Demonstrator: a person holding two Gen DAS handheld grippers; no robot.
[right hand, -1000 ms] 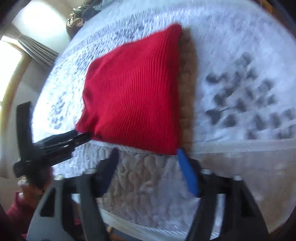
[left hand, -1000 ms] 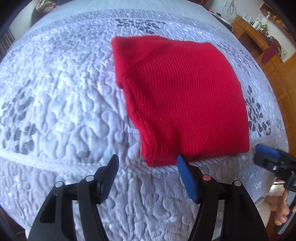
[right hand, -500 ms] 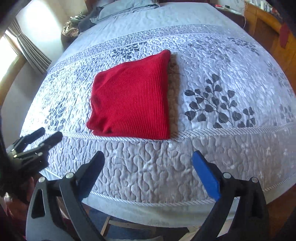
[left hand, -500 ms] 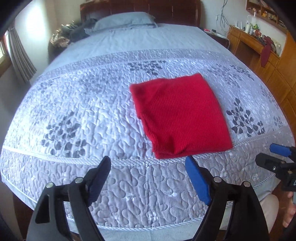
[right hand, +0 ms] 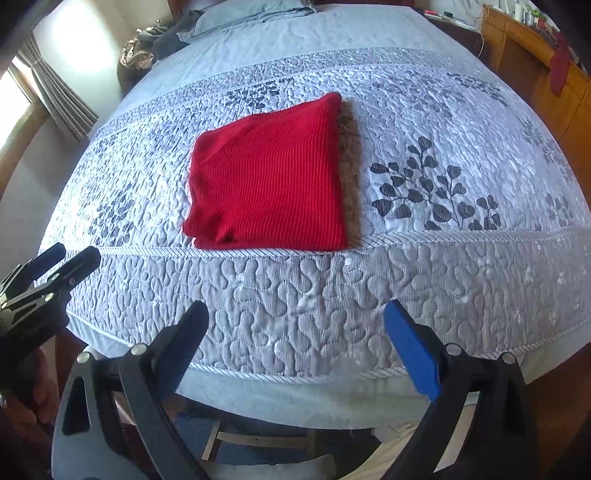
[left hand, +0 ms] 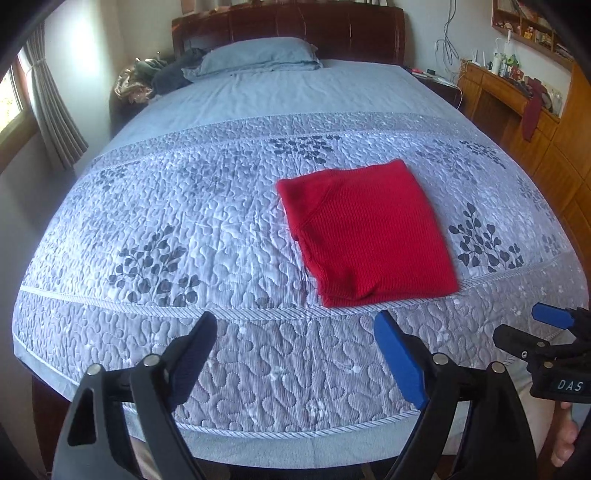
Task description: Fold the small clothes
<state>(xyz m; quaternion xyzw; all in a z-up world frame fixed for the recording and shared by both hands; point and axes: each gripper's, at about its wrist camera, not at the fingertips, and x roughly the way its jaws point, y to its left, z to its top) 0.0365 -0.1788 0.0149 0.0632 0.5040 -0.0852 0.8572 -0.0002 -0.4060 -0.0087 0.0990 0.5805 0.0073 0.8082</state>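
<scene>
Red ribbed knit — the folded garment (left hand: 365,236) lies flat as a rough square on the quilted bedspread (left hand: 184,206), near the foot end of the bed and a little toward its right side in the left wrist view. Its near edge runs along the corded seam of the quilt, and a printed leaf sprig (right hand: 432,188) sits just beside its right edge. In the right wrist view a thin strip of brownish, fuzzy material (right hand: 349,162) shows along that right edge; whether it is part of the garment or something under it, I cannot tell.

Both tools hang over the foot of the bed, apart from the garment. The left gripper (left hand: 295,354) has its jaws opening, with only quilt seen between them — nothing is grasped. The right gripper (right hand: 295,343) stands spread wide and empty as well, one finger black and the other faced in blue (right hand: 413,350). Each gripper appears at the edge of the other's camera, and part of a hand (left hand: 563,439) shows below the right one.

Farther off, a pale blue pillow (left hand: 258,57) rests against a dark wooden headboard (left hand: 288,26), a curtain (left hand: 51,110) hangs on the left, and wooden cabinets (left hand: 517,110) line the right wall.
</scene>
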